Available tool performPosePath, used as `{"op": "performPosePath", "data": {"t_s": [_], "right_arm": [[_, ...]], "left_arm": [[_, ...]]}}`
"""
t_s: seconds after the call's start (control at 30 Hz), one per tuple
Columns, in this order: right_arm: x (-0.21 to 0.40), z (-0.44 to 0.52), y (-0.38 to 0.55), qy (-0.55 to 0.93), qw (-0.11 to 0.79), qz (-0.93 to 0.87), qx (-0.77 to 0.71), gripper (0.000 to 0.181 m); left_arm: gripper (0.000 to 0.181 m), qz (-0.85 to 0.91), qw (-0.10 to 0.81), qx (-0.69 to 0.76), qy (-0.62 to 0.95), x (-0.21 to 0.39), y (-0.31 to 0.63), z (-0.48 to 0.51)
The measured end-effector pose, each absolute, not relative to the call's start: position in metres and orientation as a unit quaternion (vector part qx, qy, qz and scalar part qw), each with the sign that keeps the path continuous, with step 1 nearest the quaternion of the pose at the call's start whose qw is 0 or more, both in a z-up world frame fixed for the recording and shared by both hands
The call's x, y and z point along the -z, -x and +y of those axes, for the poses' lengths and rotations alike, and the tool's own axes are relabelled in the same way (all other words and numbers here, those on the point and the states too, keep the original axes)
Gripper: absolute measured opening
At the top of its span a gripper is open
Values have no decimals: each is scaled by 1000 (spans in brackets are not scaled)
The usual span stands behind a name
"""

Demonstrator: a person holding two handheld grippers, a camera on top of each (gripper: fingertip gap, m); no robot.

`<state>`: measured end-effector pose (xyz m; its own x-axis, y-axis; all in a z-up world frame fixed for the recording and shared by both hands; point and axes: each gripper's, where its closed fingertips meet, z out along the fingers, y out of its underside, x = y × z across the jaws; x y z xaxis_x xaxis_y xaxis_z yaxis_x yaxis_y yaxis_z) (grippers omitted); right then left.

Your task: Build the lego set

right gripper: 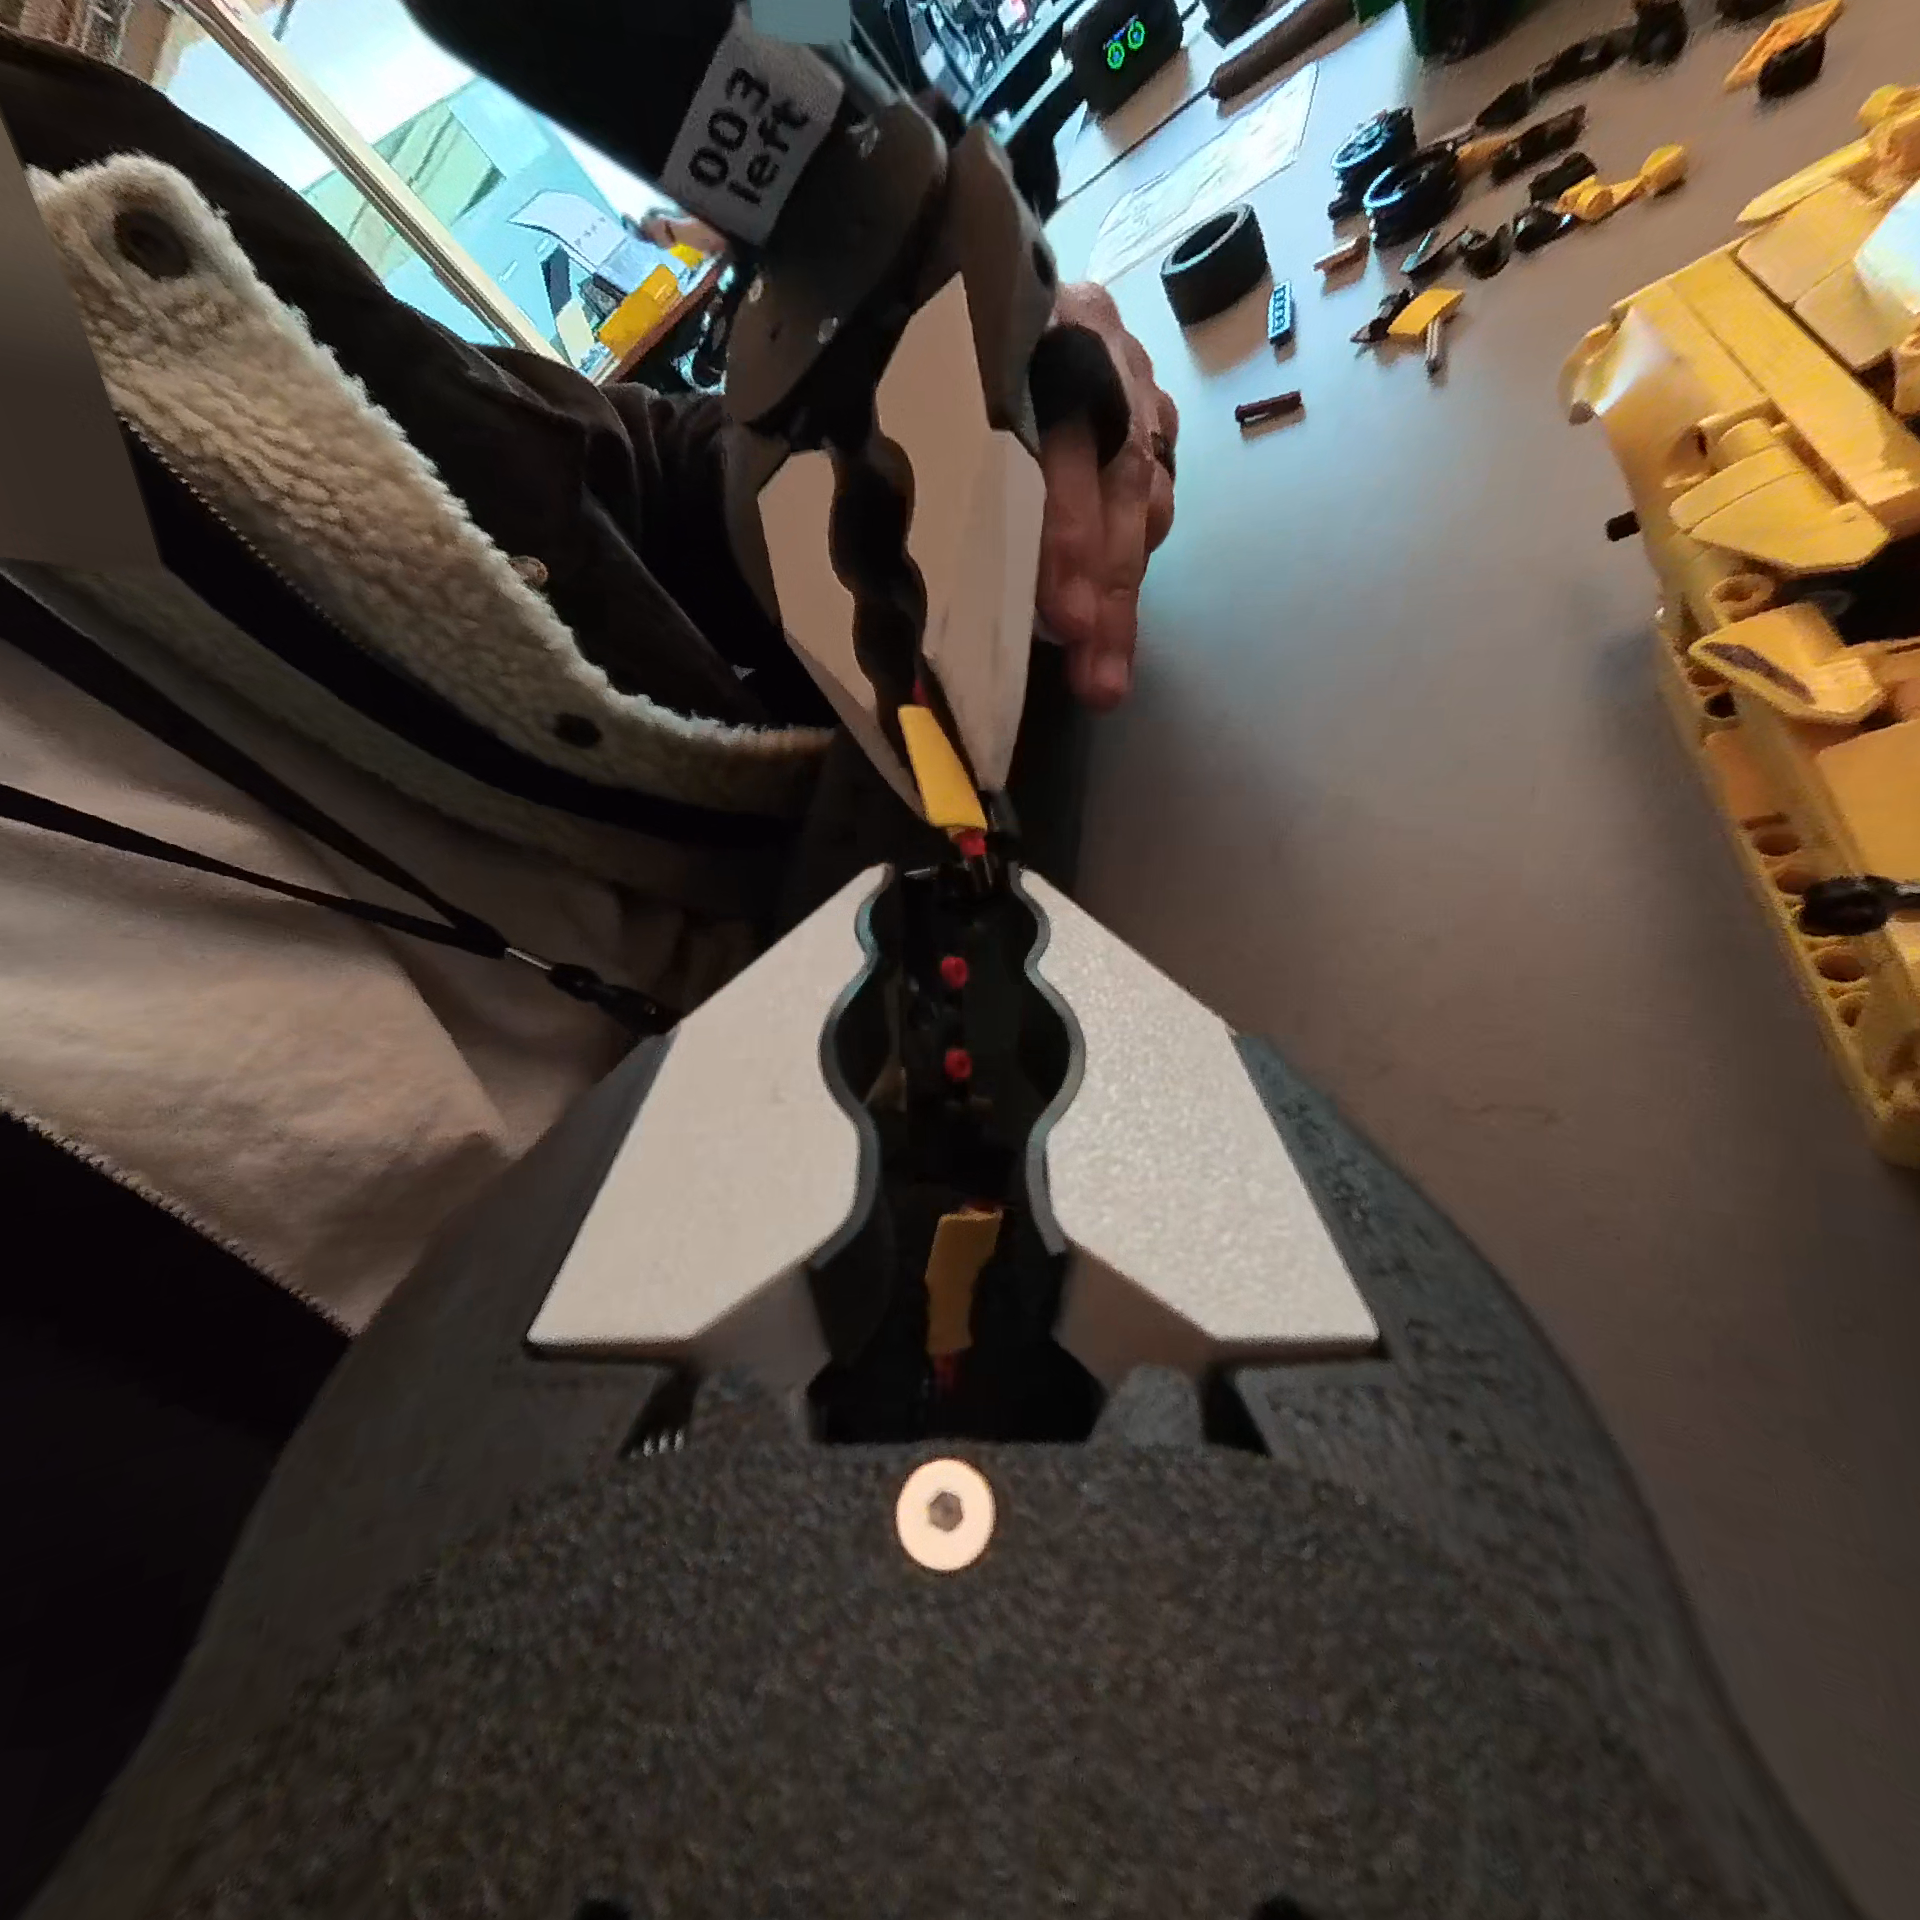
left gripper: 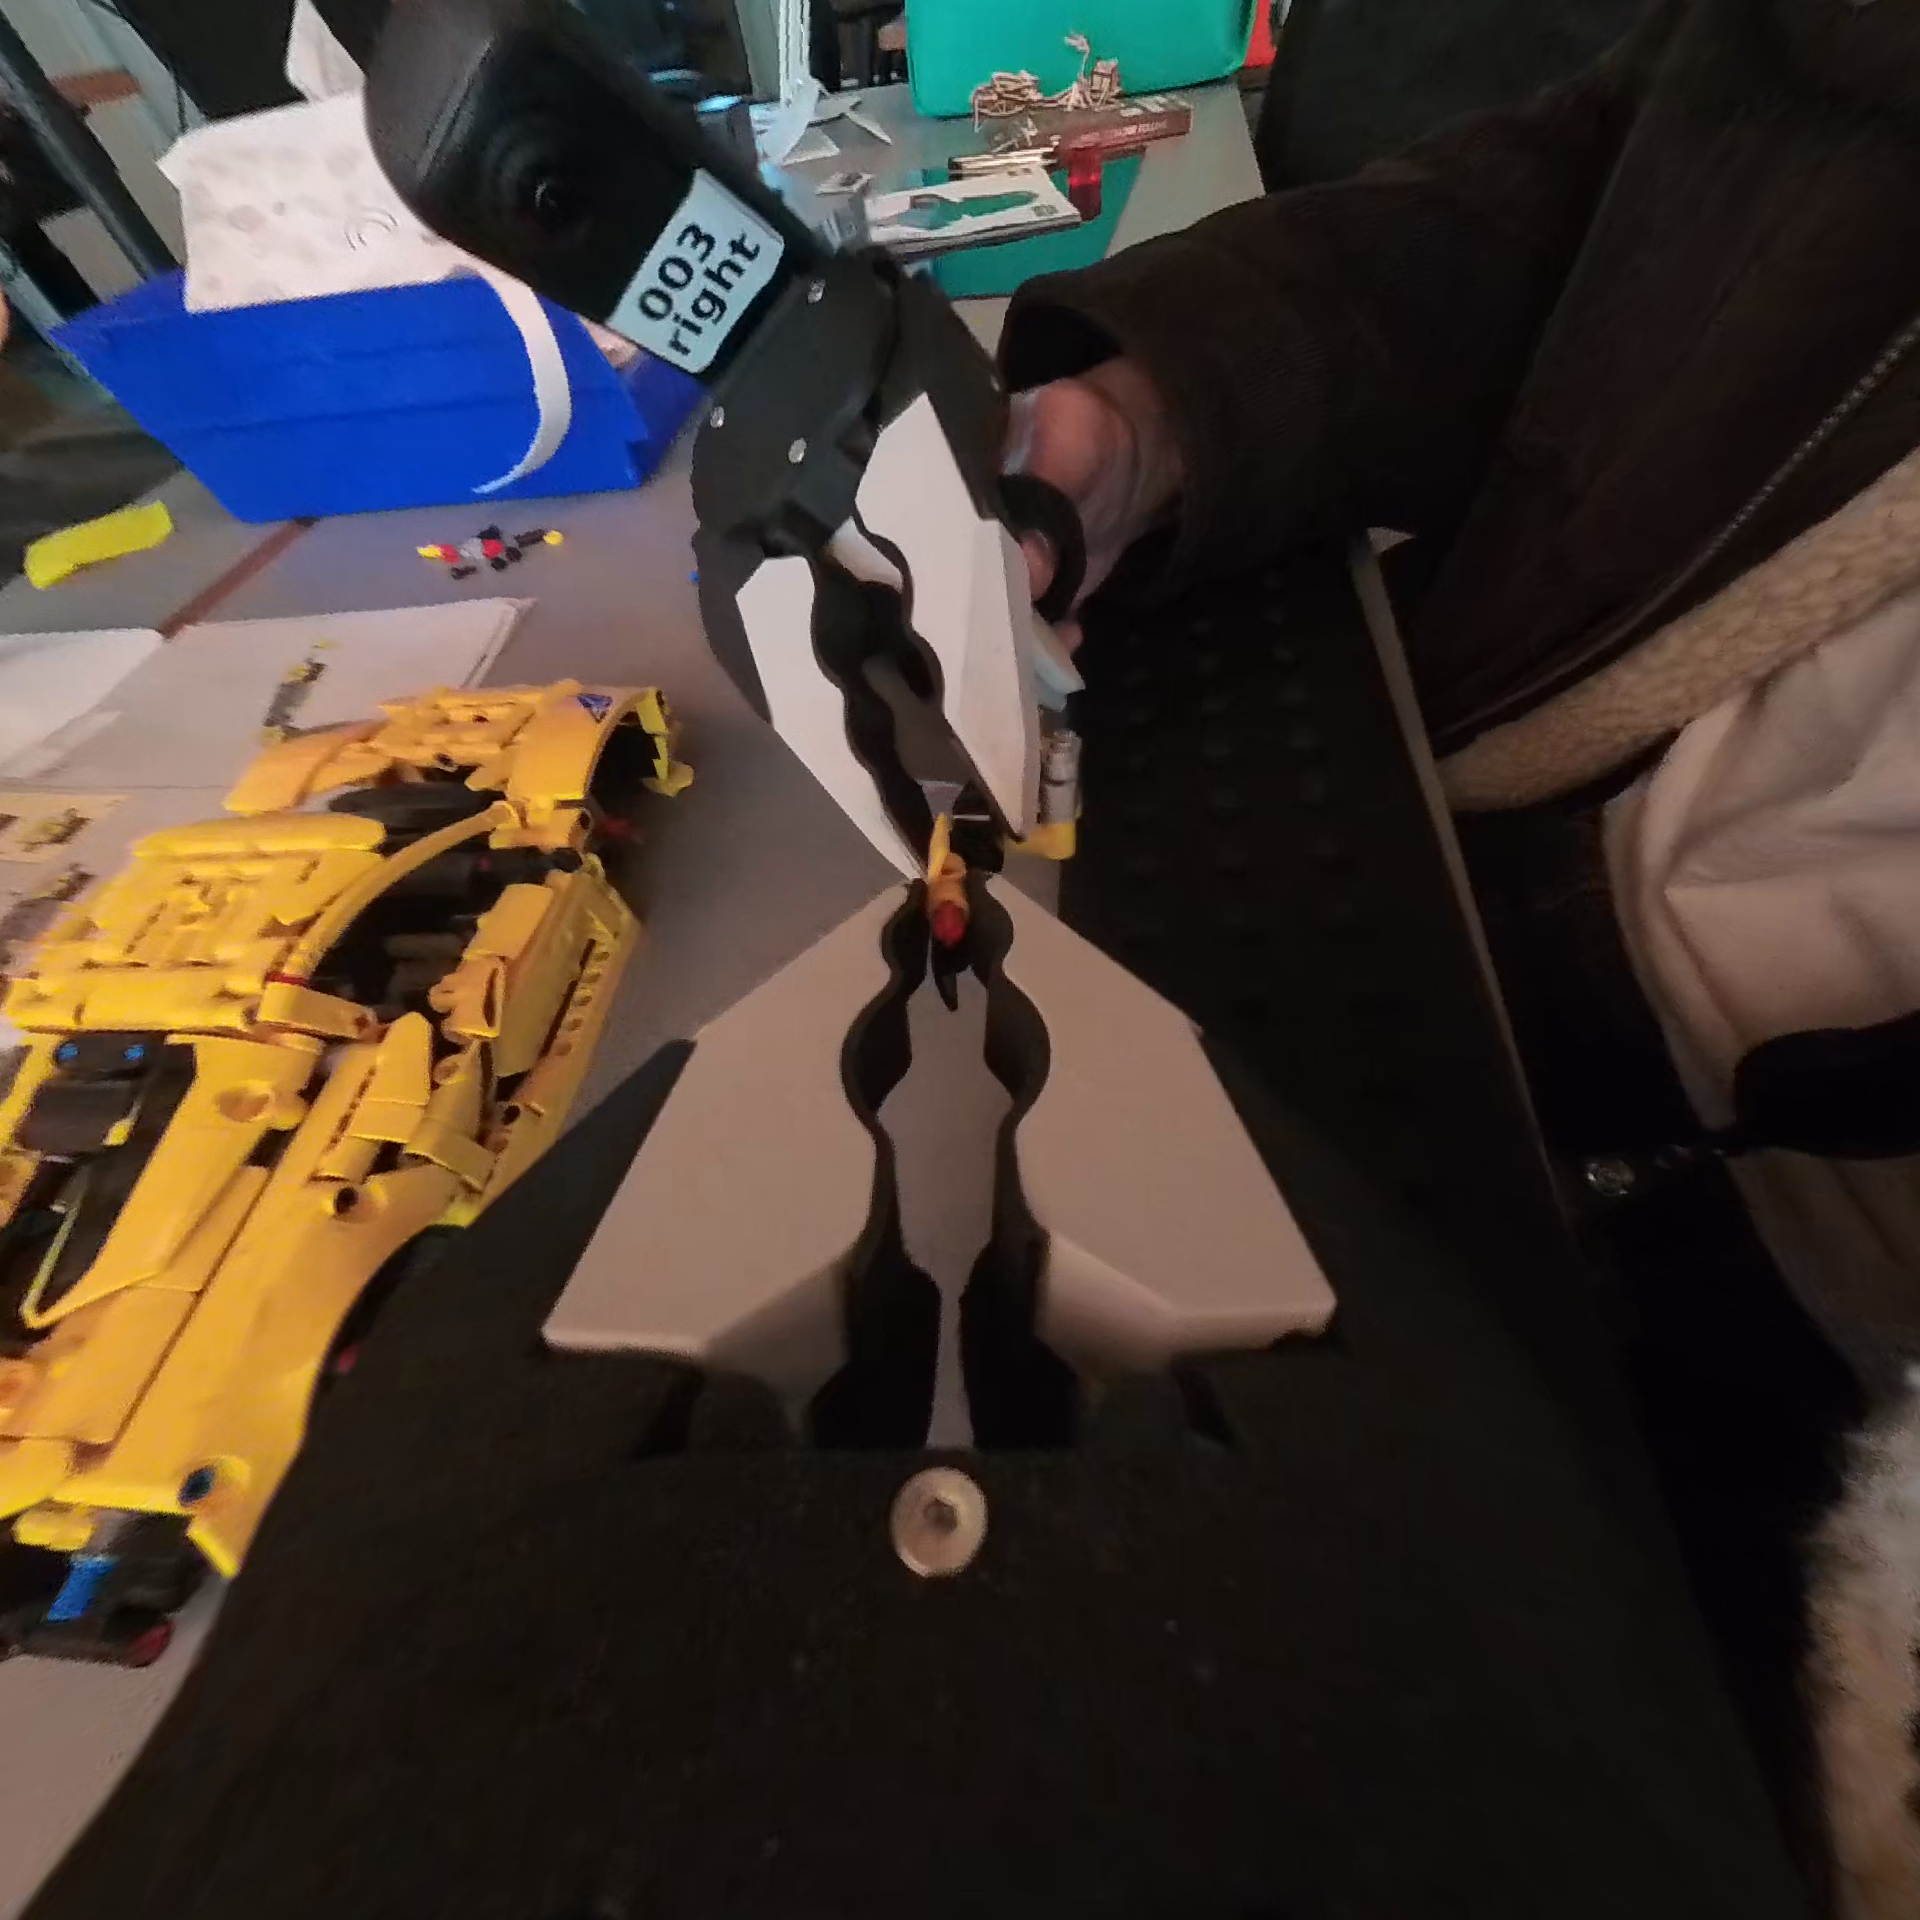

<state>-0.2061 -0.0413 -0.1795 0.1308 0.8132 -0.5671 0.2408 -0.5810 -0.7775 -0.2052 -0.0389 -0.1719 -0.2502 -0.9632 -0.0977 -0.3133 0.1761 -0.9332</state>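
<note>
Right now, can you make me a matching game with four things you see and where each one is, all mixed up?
Things:
1. car model
2. blue box
3. black tyre
4. small yellow piece

Places:
A. pinched in the left gripper
B. lying loose on the grey table
C. standing beside an open booklet, mostly built
D. at the back, with white paper sticking out of the top

Pairs: 1-C, 2-D, 3-B, 4-A.
</note>
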Motion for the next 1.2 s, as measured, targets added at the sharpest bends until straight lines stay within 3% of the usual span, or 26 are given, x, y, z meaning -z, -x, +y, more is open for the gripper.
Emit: {"op": "performPosePath", "data": {"t_s": [0.27, 0.43, 0.53, 0.63, 0.8, 1.2], "right_arm": [[193, -24, 203, 730, 287, -368, -500, 17], [189, -3, 187, 780, 335, -311, -427, 43], [182, 1, 177, 842, 351, -219, -346, 42], [176, -8, 189, 863, 338, -123, -355, 61], [189, -17, 201, 902, 319, -129, -259, 68], [192, -33, 208, 906, 247, -85, -333, 58]], "left_arm": [[6, 655, 361, 408, 524, 185, 205, -24], [6, 647, 375, 386, 540, 188, 205, -15], [7, 653, 386, 369, 537, 189, 203, -16], [7, 664, 405, 344, 526, 190, 202, -18], [6, 682, 423, 304, 514, 195, 198, -23], [6, 705, 454, 250, 484, 196, 194, -32]]}}
